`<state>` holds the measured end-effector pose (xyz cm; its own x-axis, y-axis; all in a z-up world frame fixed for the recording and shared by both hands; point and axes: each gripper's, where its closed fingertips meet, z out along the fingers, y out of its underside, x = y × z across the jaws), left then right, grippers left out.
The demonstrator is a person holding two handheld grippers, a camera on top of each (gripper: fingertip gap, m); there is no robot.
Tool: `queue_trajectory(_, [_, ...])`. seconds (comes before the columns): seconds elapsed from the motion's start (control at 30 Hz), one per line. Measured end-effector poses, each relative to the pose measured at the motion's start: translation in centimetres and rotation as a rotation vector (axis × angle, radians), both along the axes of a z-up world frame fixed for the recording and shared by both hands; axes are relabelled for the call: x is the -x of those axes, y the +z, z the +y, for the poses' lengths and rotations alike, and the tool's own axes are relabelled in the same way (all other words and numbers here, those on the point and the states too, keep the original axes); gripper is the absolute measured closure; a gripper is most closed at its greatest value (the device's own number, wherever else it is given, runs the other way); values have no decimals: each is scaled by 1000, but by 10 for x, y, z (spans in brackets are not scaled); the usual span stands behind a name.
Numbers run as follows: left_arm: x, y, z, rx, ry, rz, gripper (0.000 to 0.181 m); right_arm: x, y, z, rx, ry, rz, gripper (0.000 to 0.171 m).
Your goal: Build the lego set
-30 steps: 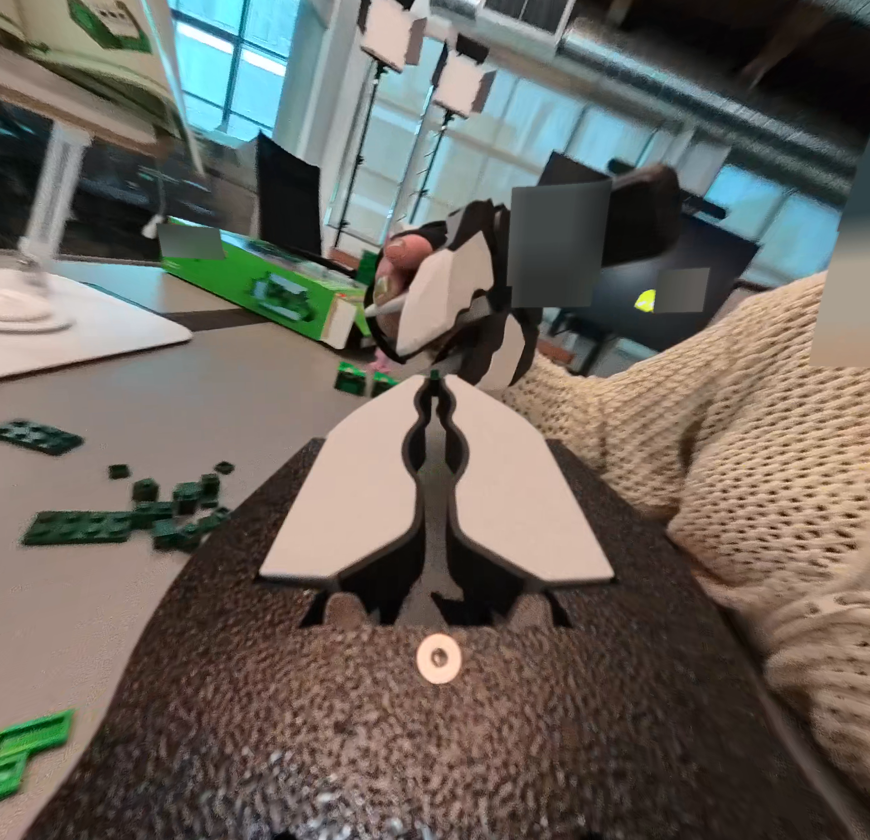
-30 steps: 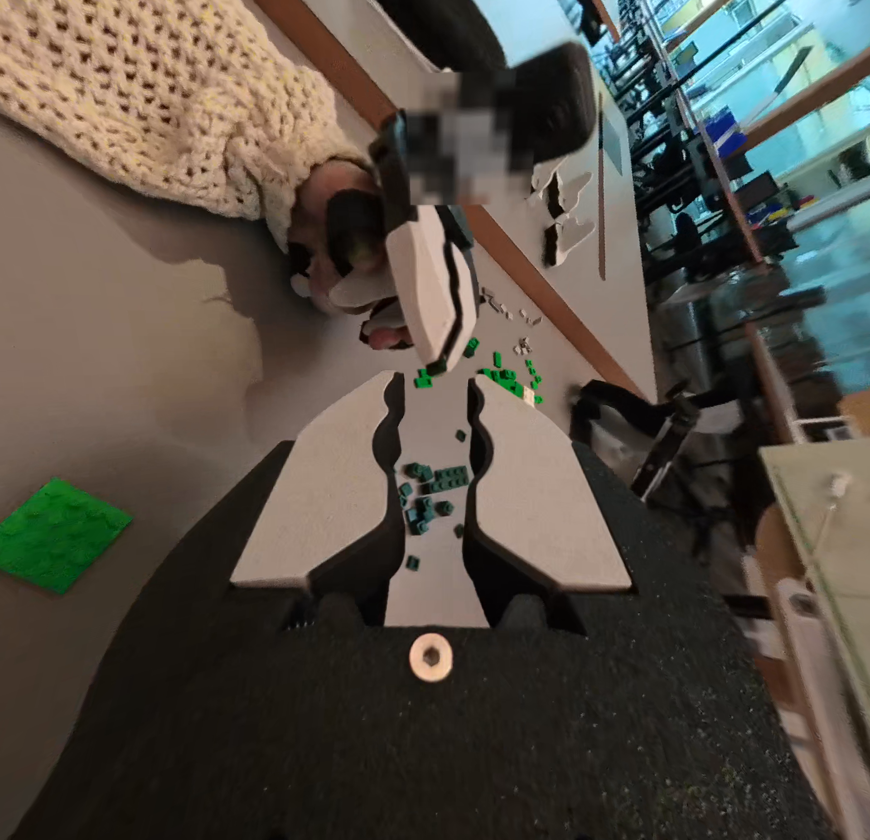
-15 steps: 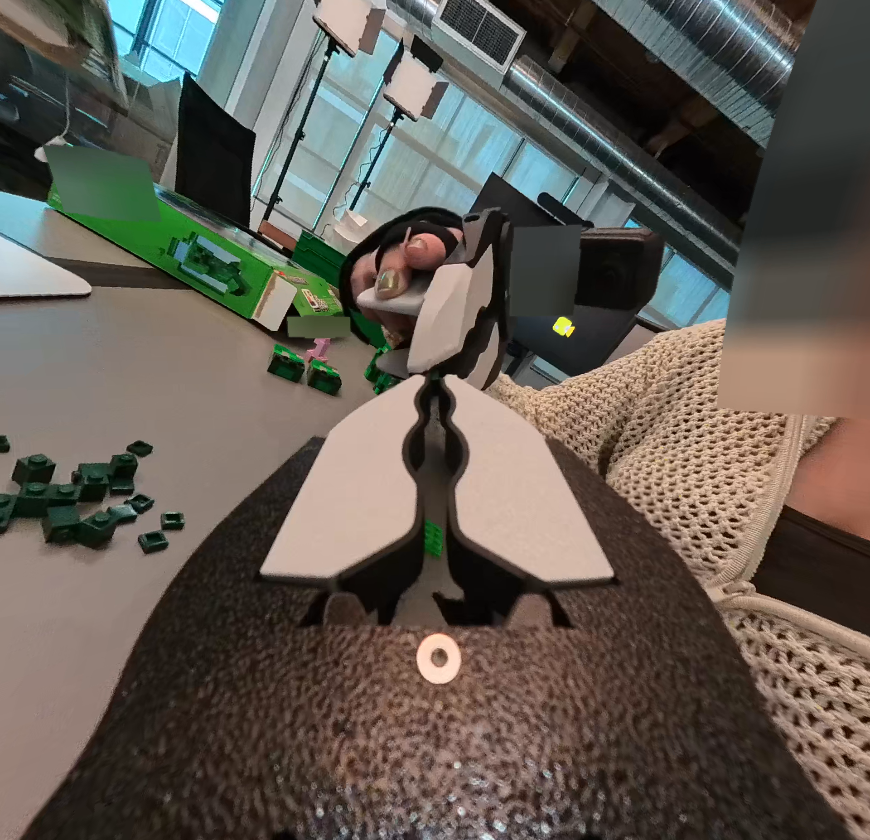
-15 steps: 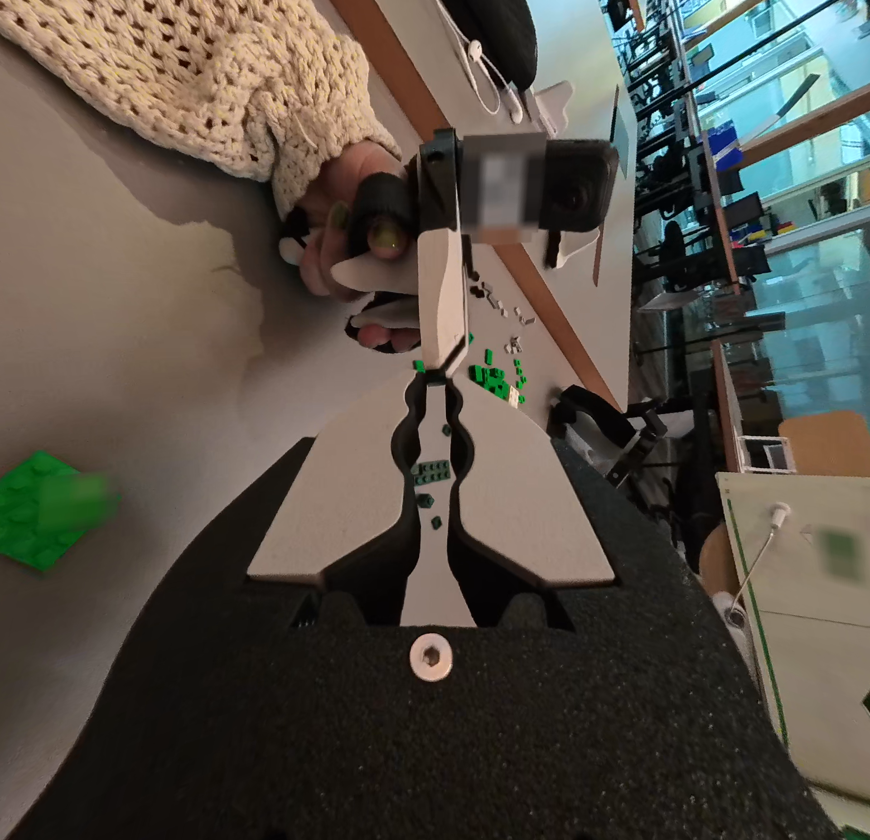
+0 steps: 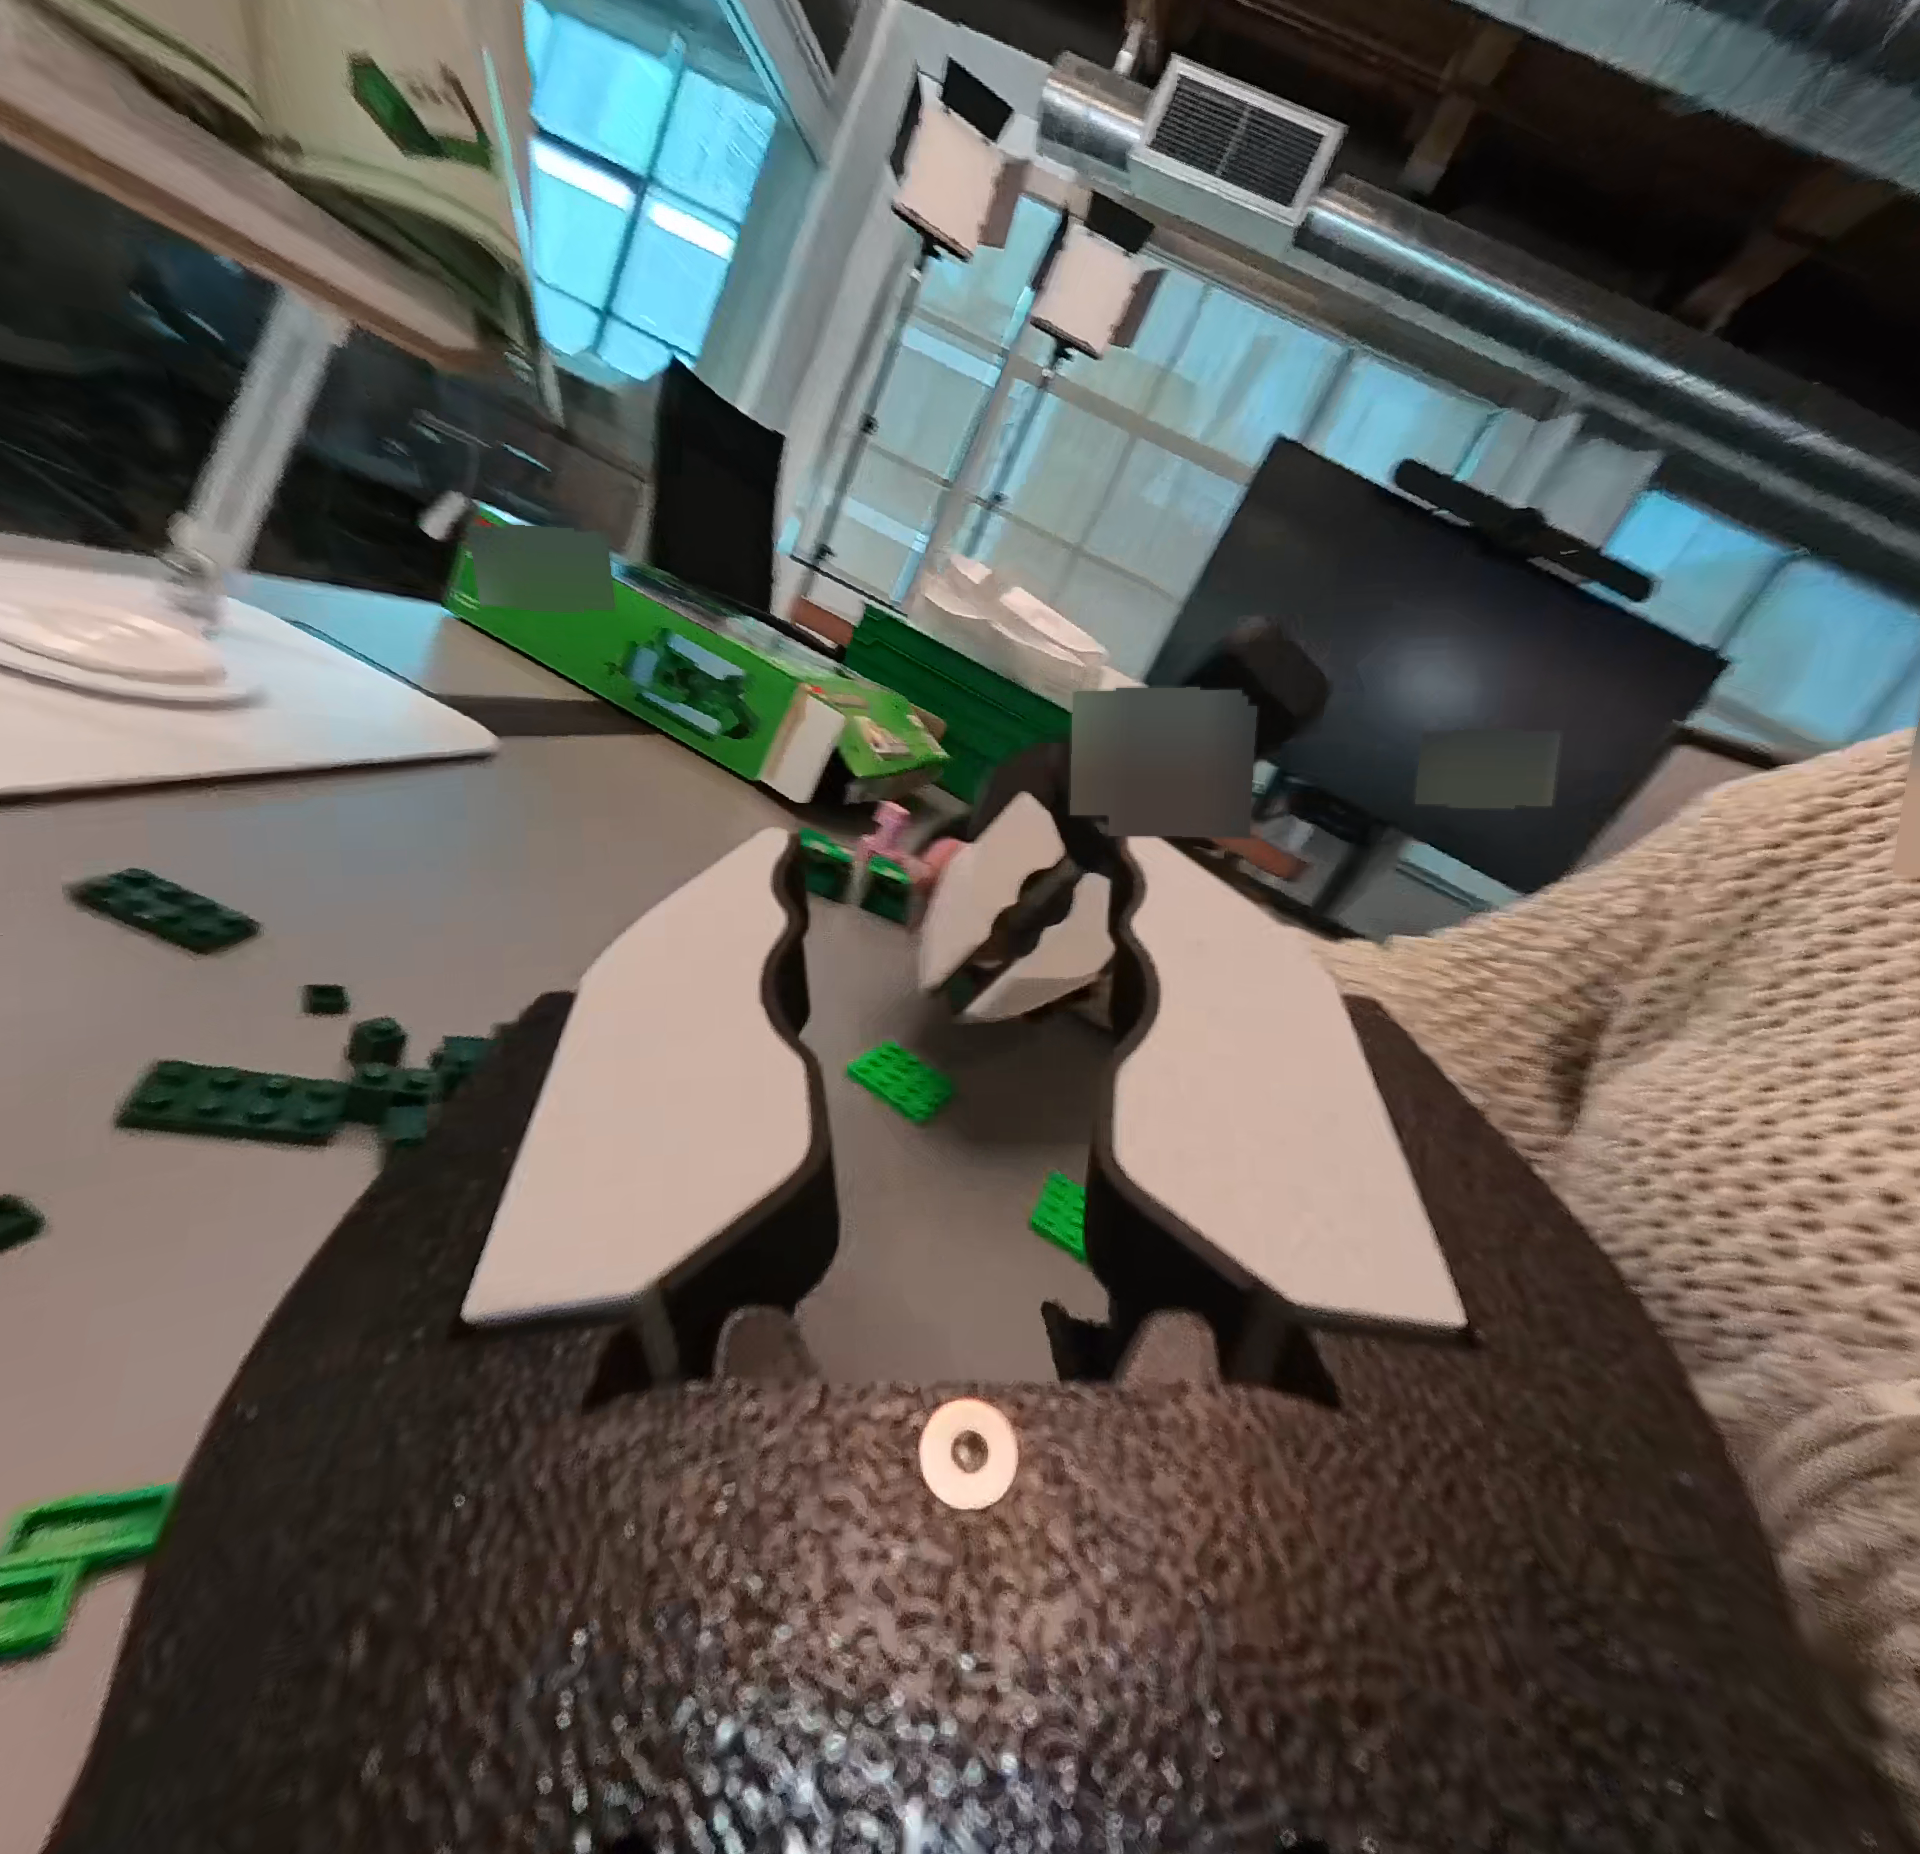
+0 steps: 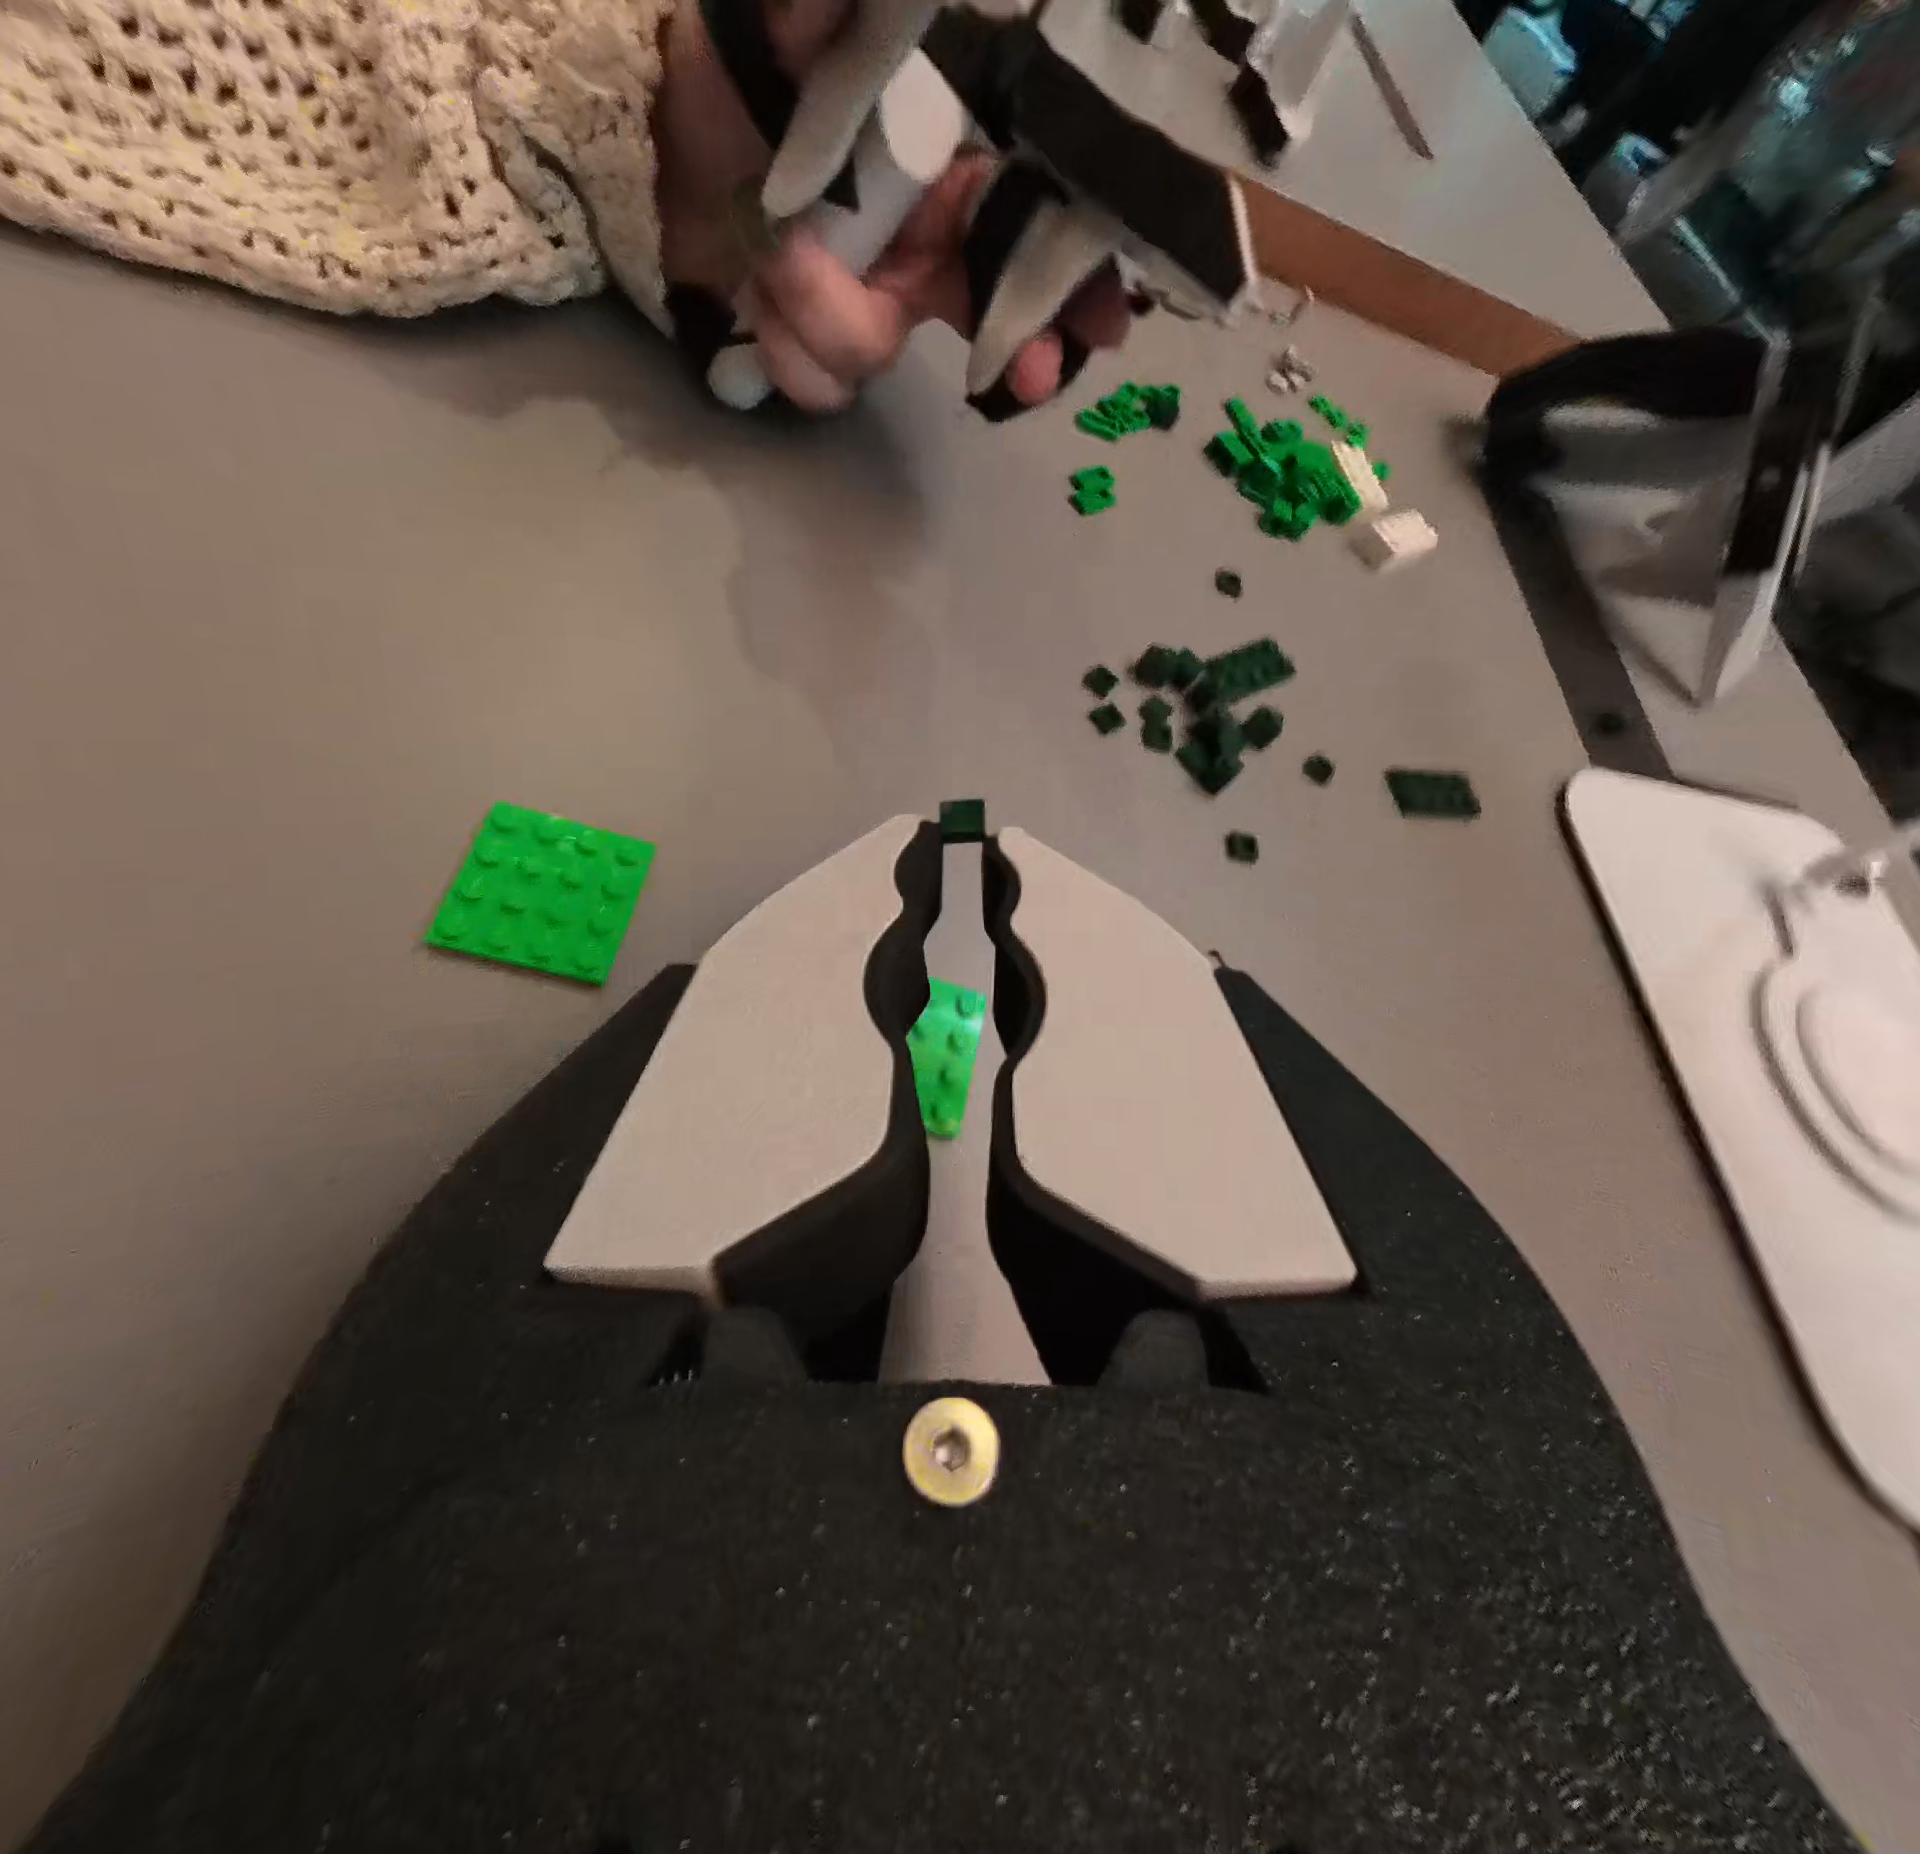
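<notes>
small dark green lego piece (image 6: 961,817) pinched at the tips of the right gripper (image 6: 961,836), above the grey table (image 6: 312,609). below the fingers, a bright green plate (image 6: 943,1056) lies flat; a square bright green plate (image 6: 540,892) lies to its left. left gripper (image 5: 954,869) spread wide and holding nothing, over a bright green plate (image 5: 900,1079). dark green pieces (image 6: 1205,708) and bright green pieces (image 6: 1283,469) lie scattered farther off. a green box (image 5: 686,661) sits at the table's far side.

Our left gripper (image 5: 956,859) hangs above the table, jaws spread wide and empty. Our right gripper (image 6: 961,838) pinches a small dark green brick (image 6: 961,819) at its fingertips.
</notes>
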<state>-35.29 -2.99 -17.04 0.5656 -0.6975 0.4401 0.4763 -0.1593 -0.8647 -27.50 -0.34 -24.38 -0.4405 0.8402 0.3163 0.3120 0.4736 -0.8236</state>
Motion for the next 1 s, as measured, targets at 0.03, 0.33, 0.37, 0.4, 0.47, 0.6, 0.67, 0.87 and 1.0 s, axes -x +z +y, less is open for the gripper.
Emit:
queue_trajectory(0.03, [1, 0, 1, -11, 25, 16, 125, -6, 1, 4, 24, -30, 11, 164])
queue_trajectory(0.33, [-25, -3, -15, -71, -90, 158, 142, -21, 16, 34, 167, -172, 153, 164])
queue_trajectory(0.37, [-25, -4, -14, -64, -88, 161, 141, -21, 17, 34, 173, -173, 157, 164])
queue_trajectory(0.4, [-26, -5, -12, -56, -85, 173, 139, -22, 17, 35, 181, -171, 157, 164])
queue_trajectory(0.47, [-30, -9, -9, -45, -67, 225, 137, -22, 18, 35, 201, -166, 155, 164])
queue_trajectory(0.6, [-44, -22, 0, -65, -11, 430, 137, -24, 22, 36, 260, -151, 167, 164])
queue_trajectory(0.67, [-51, -25, 11, -152, 50, 571, 147, -25, 24, 36, 283, -141, 171, 164])
queue_trajectory(0.87, [-75, -50, 35, -57, -81, 729, 138, -24, 22, 33, 264, -122, 155, 165])
queue_trajectory(1.0, [-84, -72, 41, 55, -200, 847, 134, -24, 22, 34, 280, -122, 151, 165])
